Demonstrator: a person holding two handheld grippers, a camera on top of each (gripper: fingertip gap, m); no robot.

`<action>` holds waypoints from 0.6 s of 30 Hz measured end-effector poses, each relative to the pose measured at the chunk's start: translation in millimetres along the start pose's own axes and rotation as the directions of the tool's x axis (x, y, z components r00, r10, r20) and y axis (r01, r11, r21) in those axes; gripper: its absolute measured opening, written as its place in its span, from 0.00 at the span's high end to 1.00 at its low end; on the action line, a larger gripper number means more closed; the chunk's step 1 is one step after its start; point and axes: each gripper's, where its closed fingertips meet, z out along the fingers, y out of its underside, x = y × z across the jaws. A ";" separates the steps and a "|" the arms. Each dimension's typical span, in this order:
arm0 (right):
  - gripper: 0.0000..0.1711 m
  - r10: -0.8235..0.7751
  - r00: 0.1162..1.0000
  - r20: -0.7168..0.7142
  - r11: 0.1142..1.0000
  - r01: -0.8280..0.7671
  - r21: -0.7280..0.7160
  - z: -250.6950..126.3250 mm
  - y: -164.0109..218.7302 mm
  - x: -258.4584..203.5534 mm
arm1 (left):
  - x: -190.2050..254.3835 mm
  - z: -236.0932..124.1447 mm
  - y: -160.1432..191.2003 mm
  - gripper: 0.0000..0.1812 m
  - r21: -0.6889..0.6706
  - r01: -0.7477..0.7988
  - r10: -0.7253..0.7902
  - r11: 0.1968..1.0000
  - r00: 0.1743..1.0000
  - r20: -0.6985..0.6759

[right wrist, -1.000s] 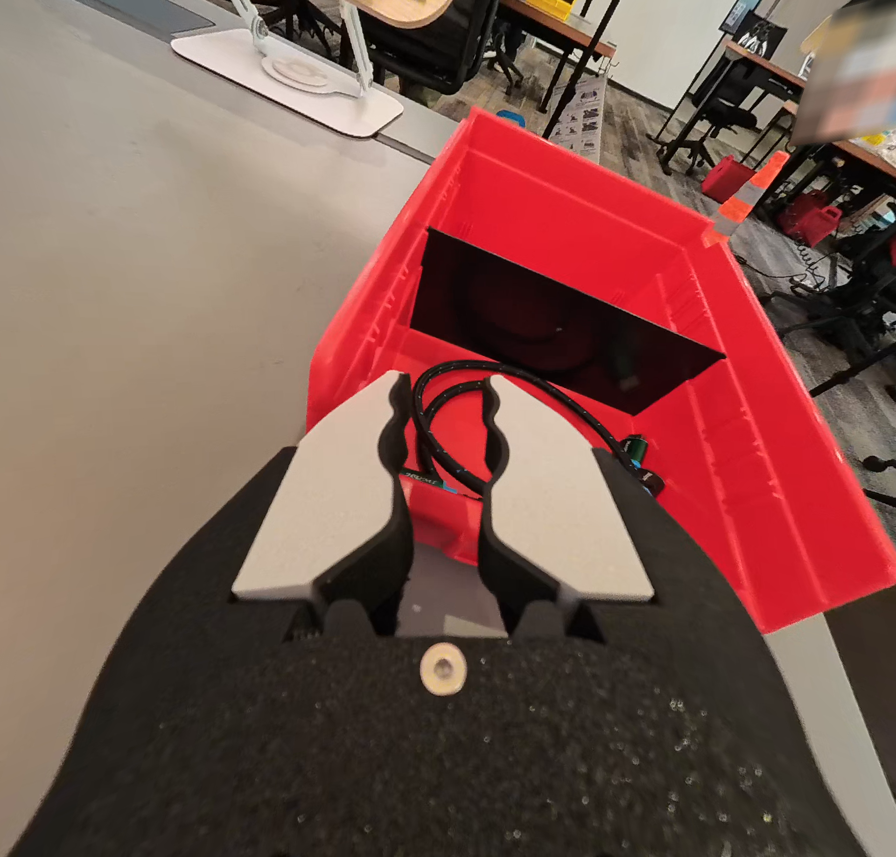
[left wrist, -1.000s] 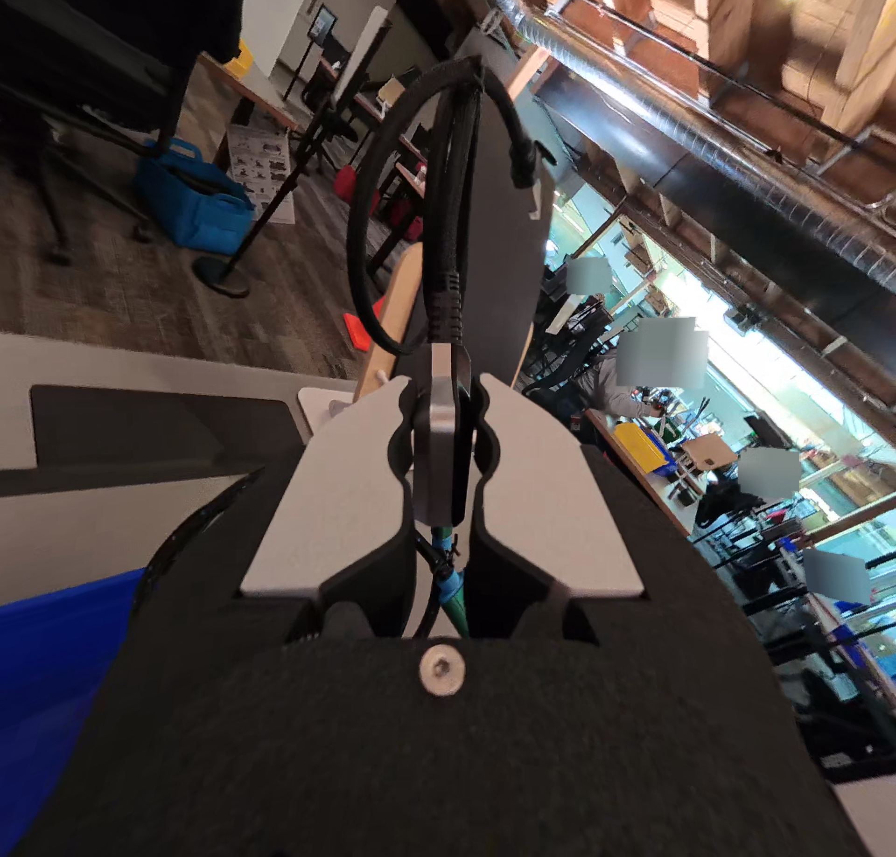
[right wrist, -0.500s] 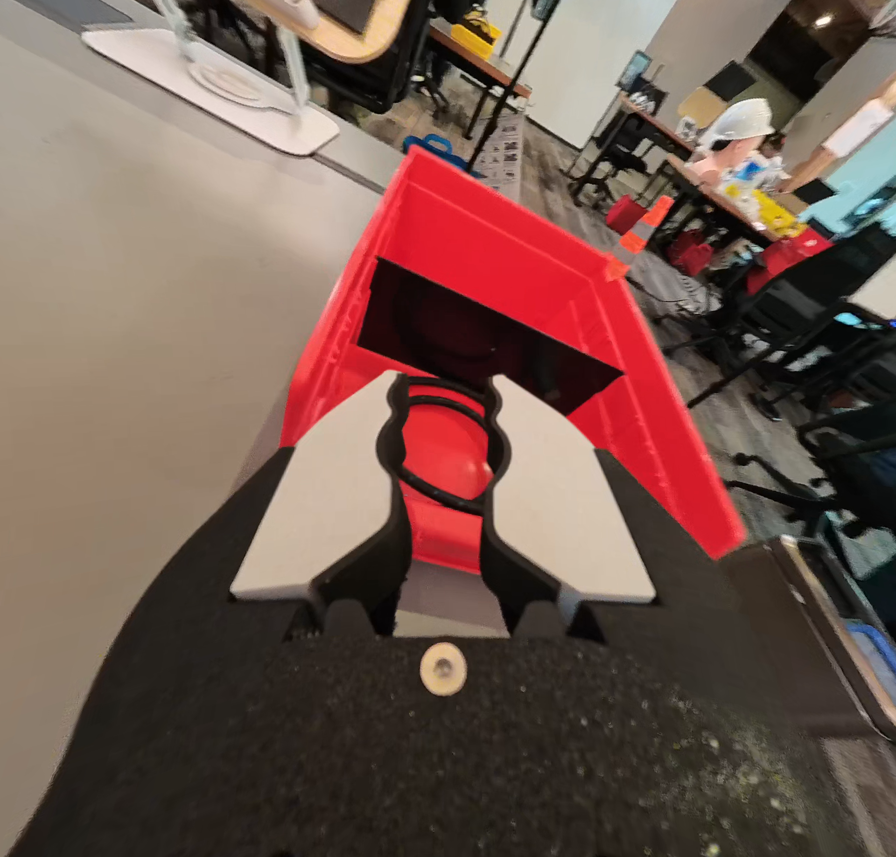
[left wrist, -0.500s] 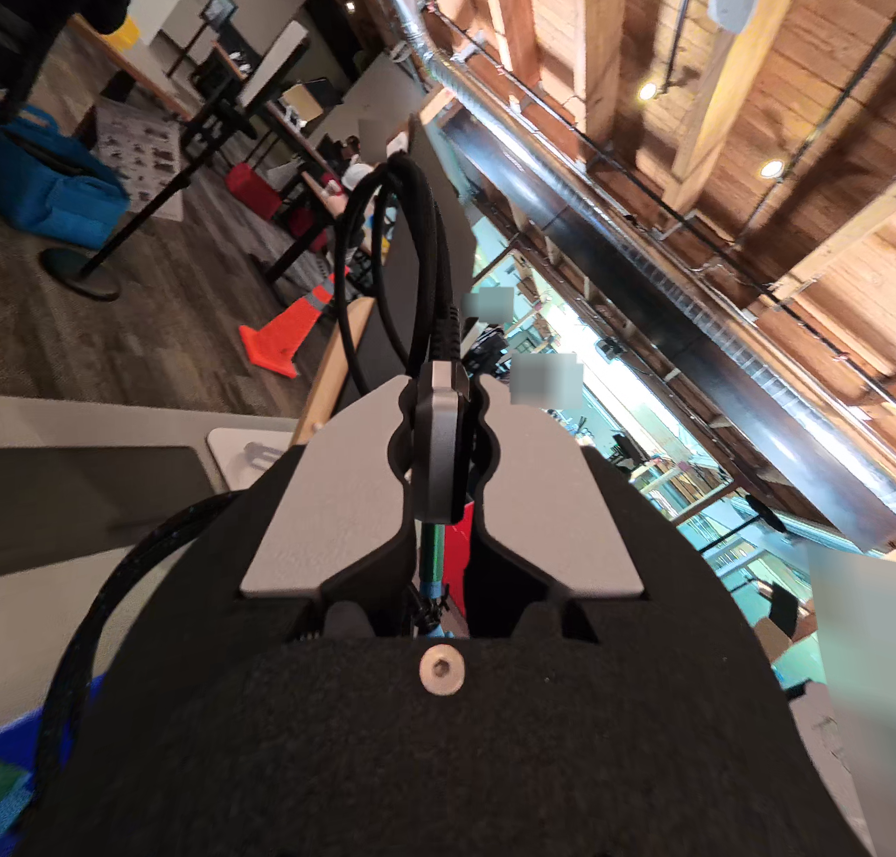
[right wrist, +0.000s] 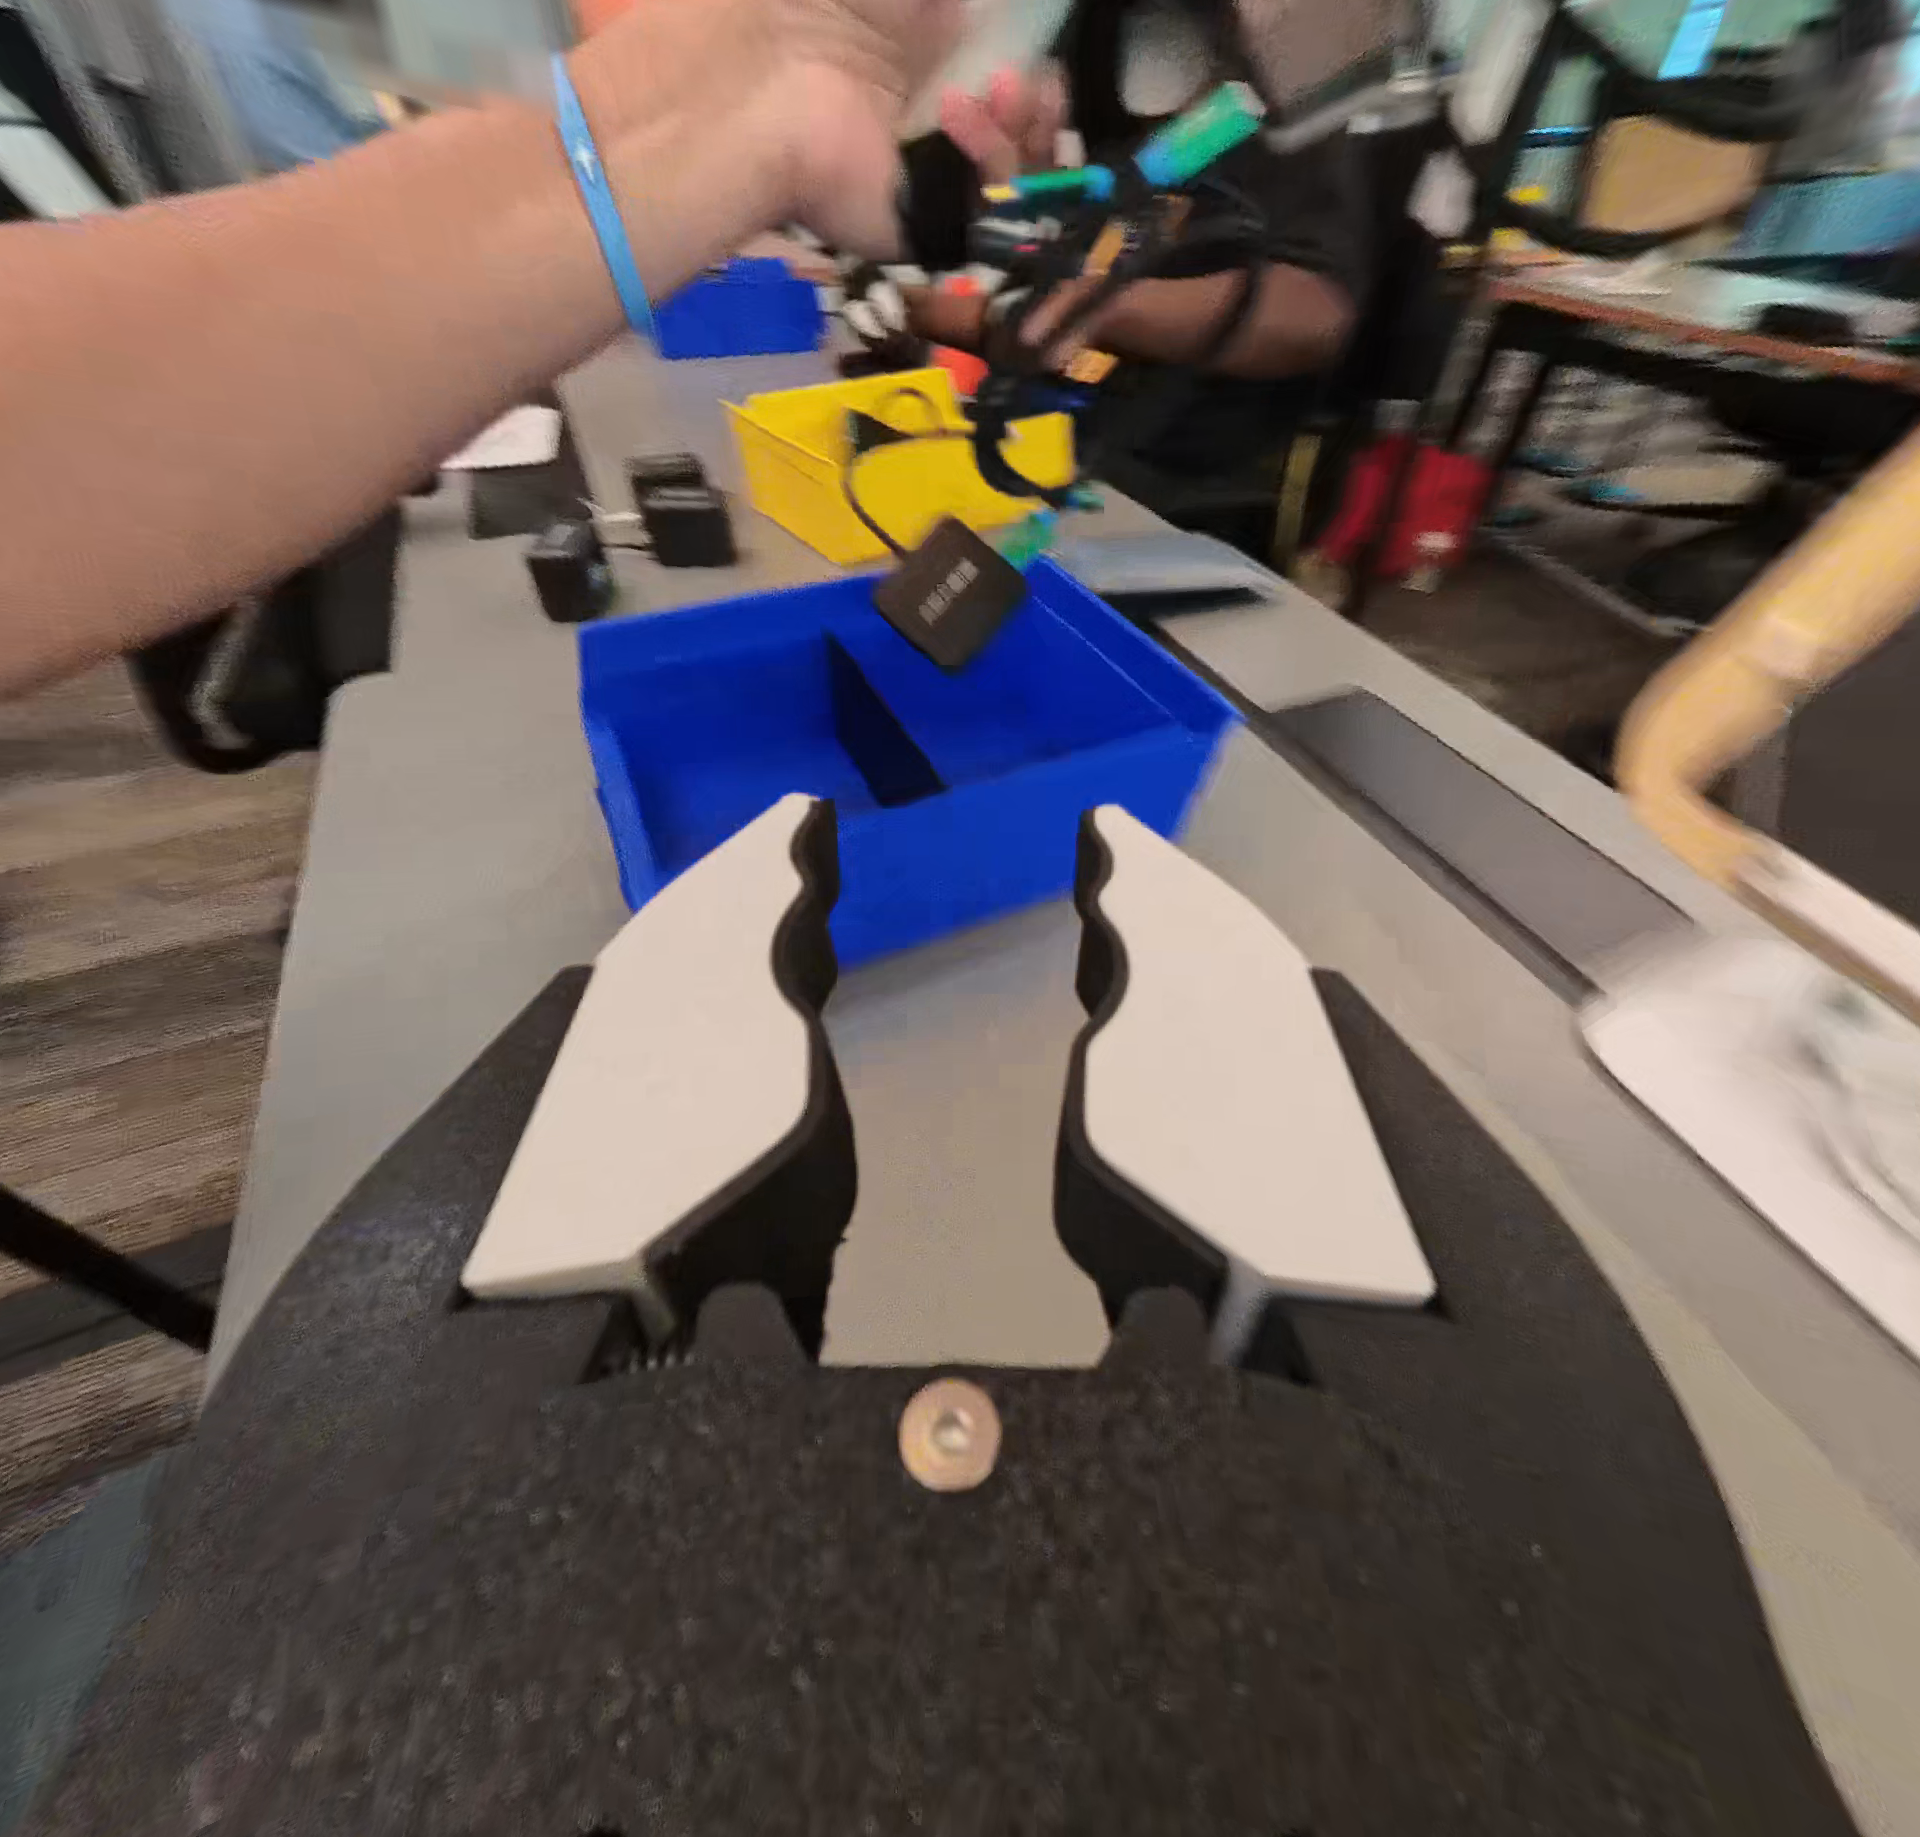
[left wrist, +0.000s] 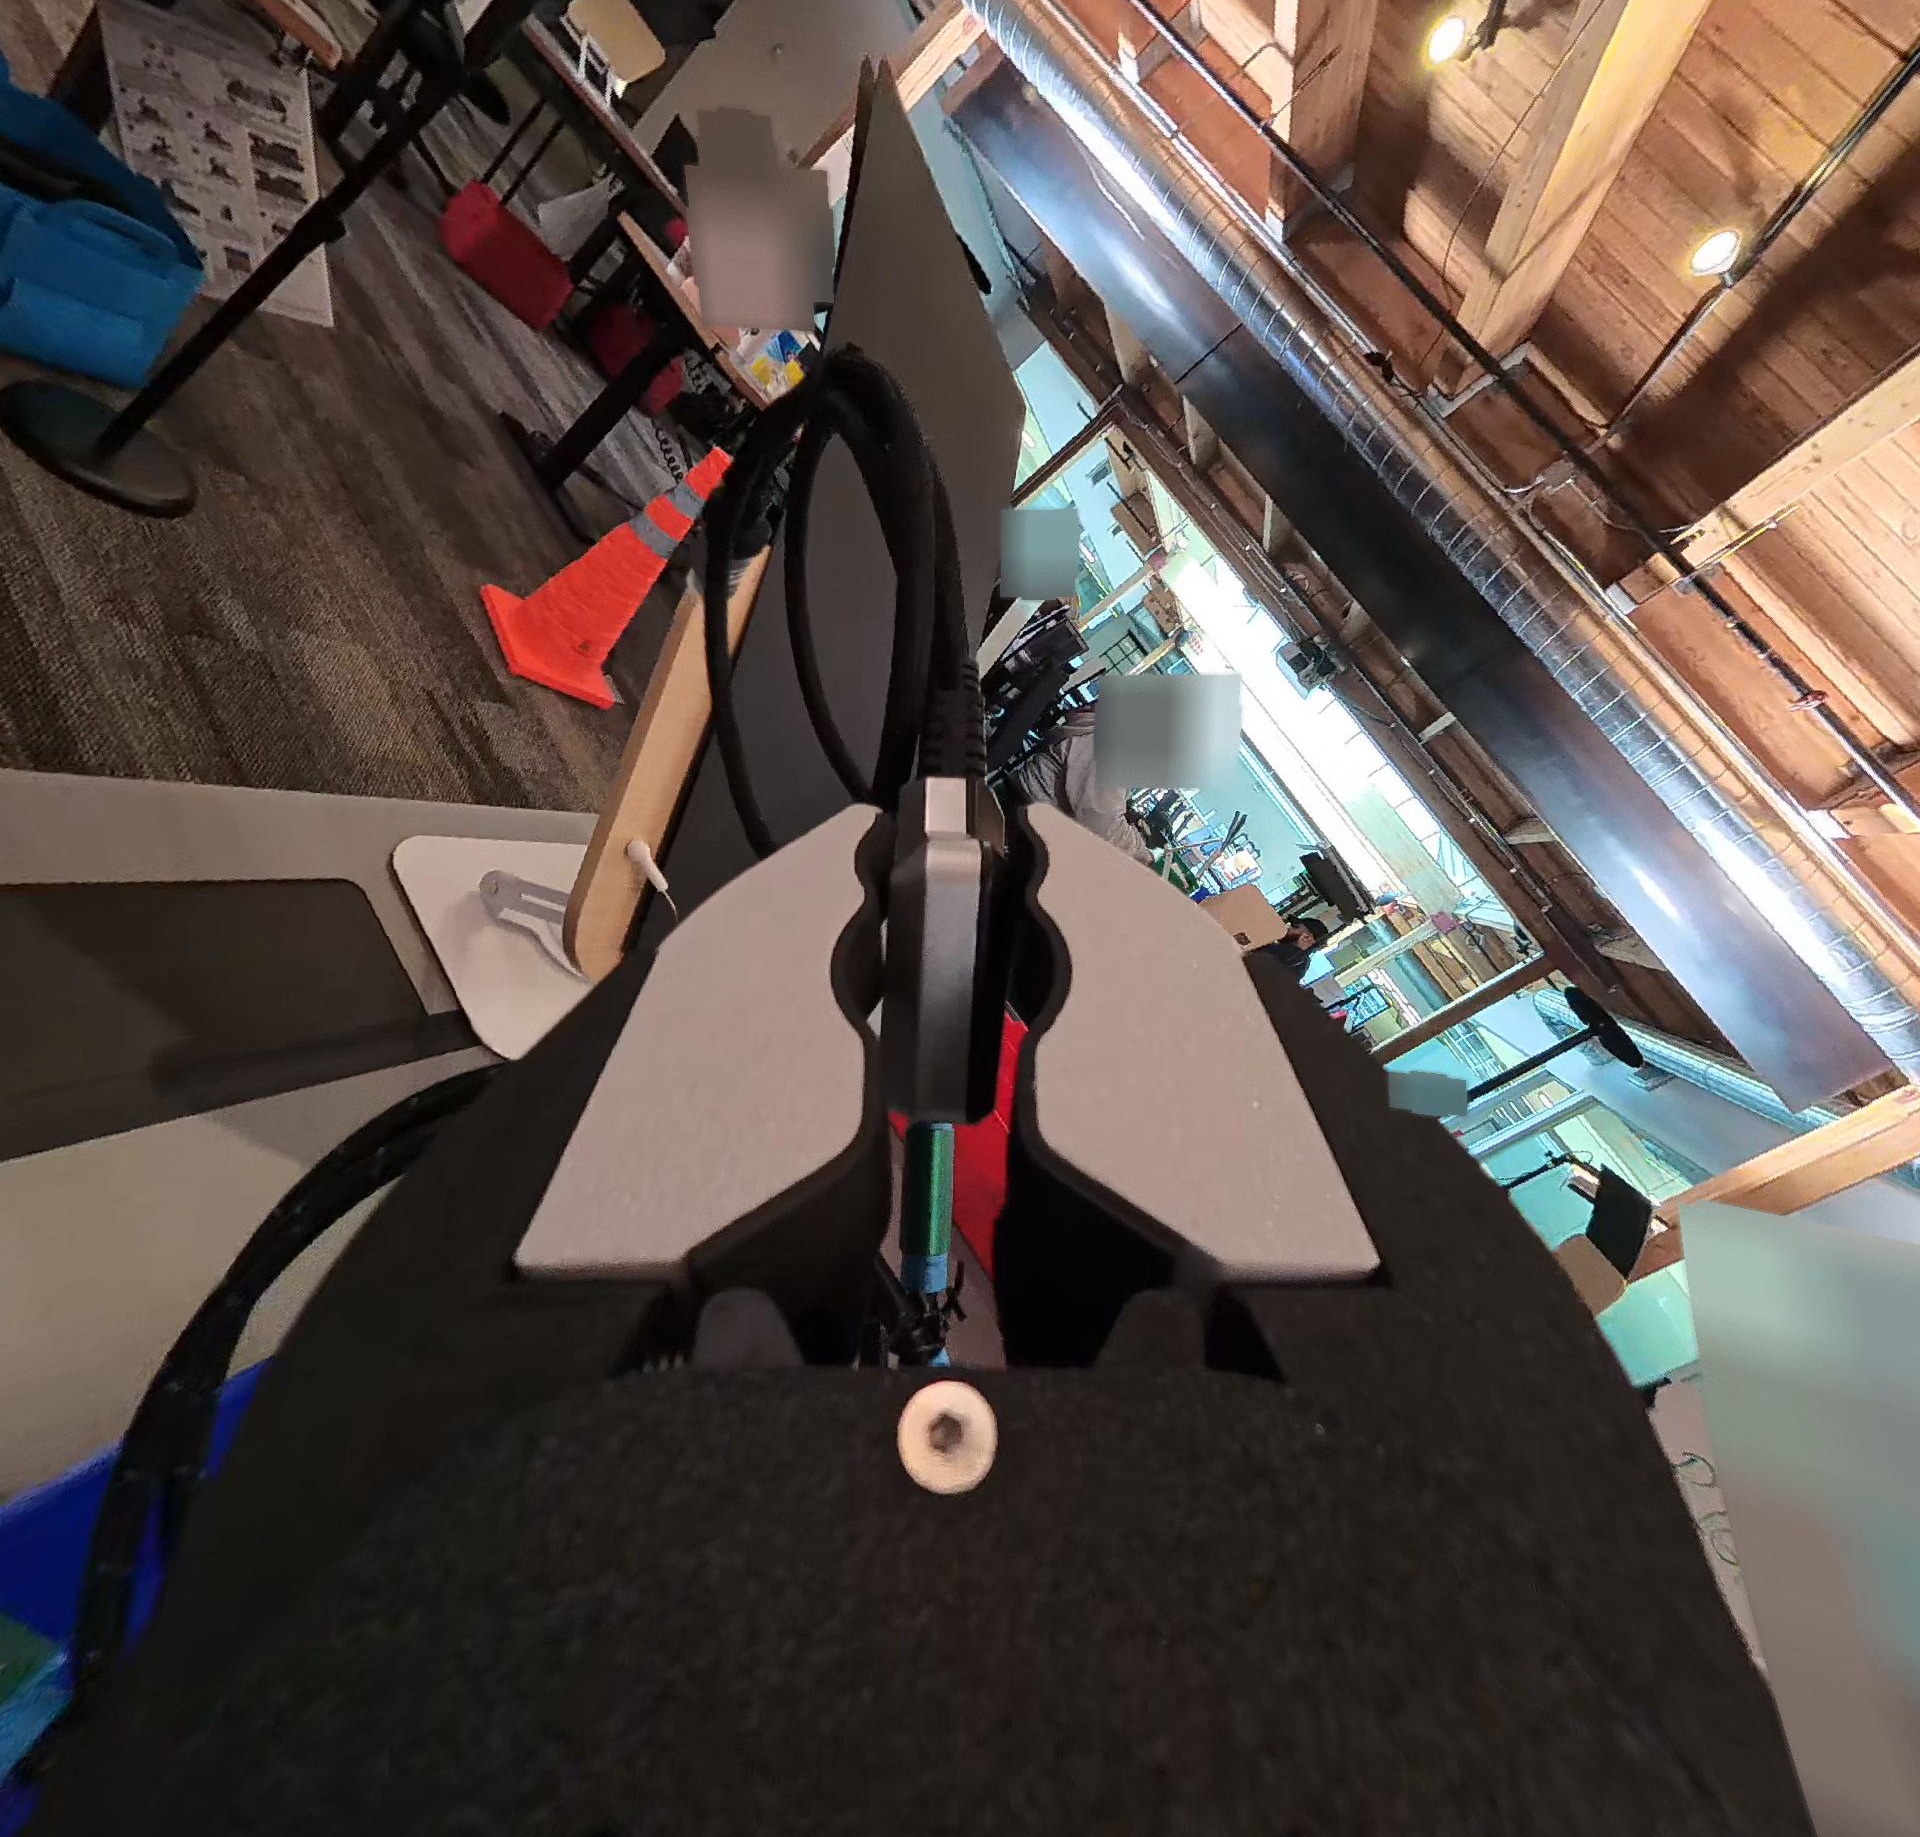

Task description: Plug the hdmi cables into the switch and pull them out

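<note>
Cables (left wrist: 800, 582) are the matter here: a black looped bundle rises from the middle of the left wrist view toward its upper centre, running out of a flat dark grey block, probably the switch (left wrist: 935, 966), at mid-frame. The left claw (left wrist: 940, 956) is clamped on that block, edge-on between its grey fingers (left wrist: 717, 1081). Below the block, a green and blue plug (left wrist: 928, 1205) shows in the gap, apparently seated in it. Lower left in that view, another black cord curves past a blue bin corner (left wrist: 62, 1569).

In the right wrist view, an arm with a blue wristband (right wrist: 608, 198) crosses the upper left. Mid-frame stands an open blue bin (right wrist: 935, 852) on the grey bench (right wrist: 447, 904), with a small black box (right wrist: 951, 592) dangling on a thin cord just above its far rim. Behind sits a yellow bin (right wrist: 800, 478). The right claw (right wrist: 945, 894) stands apart and holds nothing, aimed at the blue bin.

I judge this a pulling-out step, or the pause between plugging and pulling. Next, the free claw likely needs to close on a plug body, not the cord, and draw straight along the socket while the left claw braces the block.
</note>
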 end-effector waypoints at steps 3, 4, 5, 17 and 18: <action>0.73 0.010 0.992 0.128 0.999 -0.006 -0.033 98.4 -19.9 8.5 | 3.5 4.6 4.2 0.89 -0.018 0.005 -0.005 1.000 1.000 0.003; 0.73 0.018 0.988 0.151 0.999 -0.012 -0.044 124.1 -23.9 11.3 | 5.0 6.3 5.7 0.89 -0.023 0.007 -0.007 1.000 1.000 -0.001; 0.73 0.043 0.984 0.173 0.999 -0.036 -0.040 144.0 -29.1 14.2 | 6.3 7.9 7.3 0.89 -0.028 0.009 -0.009 1.000 1.000 -0.006; 0.74 0.259 0.951 0.169 0.964 -0.266 0.022 155.0 -29.9 64.2 | 0.4 51.1 73.2 0.89 -0.201 0.018 -0.029 0.979 0.998 -0.048; 0.74 0.264 0.951 0.159 0.962 -0.271 0.022 147.1 -24.1 68.5 | 5.4 60.8 83.0 0.89 -0.228 0.013 -0.030 0.974 0.997 -0.070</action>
